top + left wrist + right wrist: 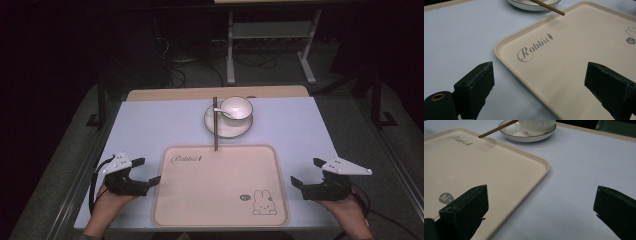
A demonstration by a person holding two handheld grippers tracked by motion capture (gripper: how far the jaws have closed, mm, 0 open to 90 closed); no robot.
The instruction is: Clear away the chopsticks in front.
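Note:
A beige tray (220, 200) with a rabbit print lies at the table's near middle. Beyond it stands a white plate (220, 129) bearing a white bowl (237, 109) with a white spoon (223, 111) in it. Brown chopsticks (215, 125) rest across the plate's left side, their near tips over the tray's far rim. My left gripper (147, 171) is open beside the tray's left edge, nothing between its jaws. My right gripper (306, 172) is open beside the tray's right edge, also with nothing in it. The tray (574, 62), chopsticks' tip (551, 8) and plate (514, 135) appear in the gripper views.
A pale lilac mat (150, 125) covers the wooden table. Past the table's far edge stand a white metal frame (270, 35) and cables on a dark floor.

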